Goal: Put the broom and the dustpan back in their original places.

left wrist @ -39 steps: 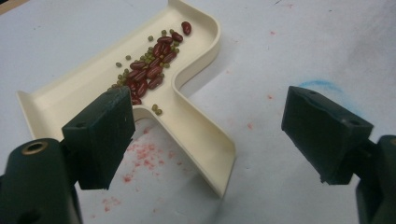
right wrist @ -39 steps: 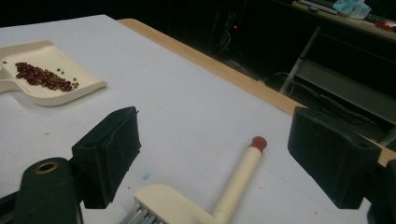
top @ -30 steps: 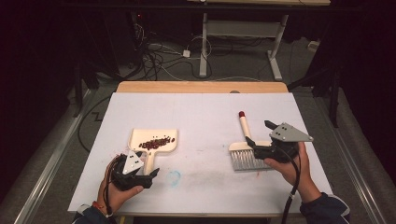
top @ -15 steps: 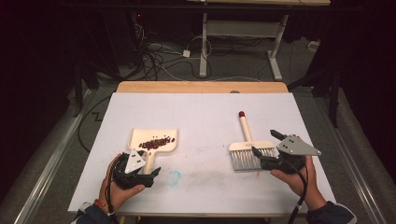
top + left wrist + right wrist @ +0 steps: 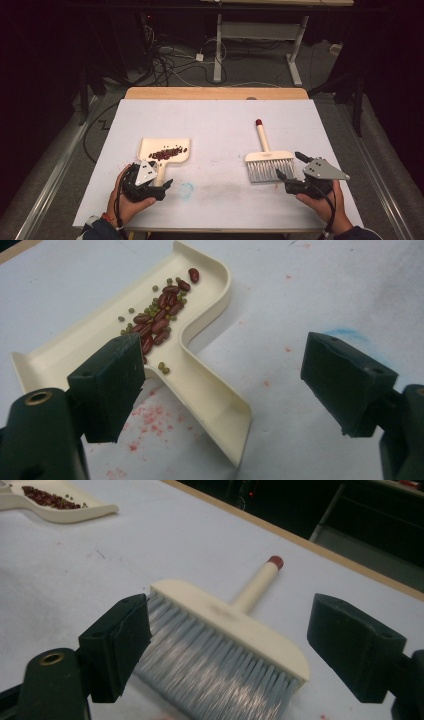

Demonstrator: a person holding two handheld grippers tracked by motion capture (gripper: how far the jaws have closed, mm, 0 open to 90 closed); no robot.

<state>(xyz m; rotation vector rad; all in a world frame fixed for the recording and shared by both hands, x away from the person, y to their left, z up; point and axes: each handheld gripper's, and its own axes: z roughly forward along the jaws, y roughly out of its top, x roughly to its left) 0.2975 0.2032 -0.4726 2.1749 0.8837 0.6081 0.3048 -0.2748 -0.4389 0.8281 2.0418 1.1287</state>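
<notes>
In the high view, the left gripper (image 5: 159, 184) is sitting at the lower left of the frame, just at the near end of the dustpan (image 5: 165, 150) handle. Its jaws are standing wide apart, holding nothing; in the left gripper view the dustpan (image 5: 200, 340) handle is lying between and below them, closer to the left jaw. A small pile of dark red beans (image 5: 160, 322) mixed with tiny green ones is lying in the pan, gathered toward the handle side. The pan is resting flat on the white table (image 5: 220, 125), left of centre.

The right gripper (image 5: 290, 167) is sitting at the lower right of the frame, just beside the right end of the brush (image 5: 267, 162). Its jaws are also spread open and gripping nothing; in the right gripper view the brush (image 5: 230, 625) head is lying between them, grey bristles pointing toward the camera, and the red-tipped handle is pointing away toward the far edge of the table.

Faint red and blue smudges are marking the white surface near the dustpan.
</notes>
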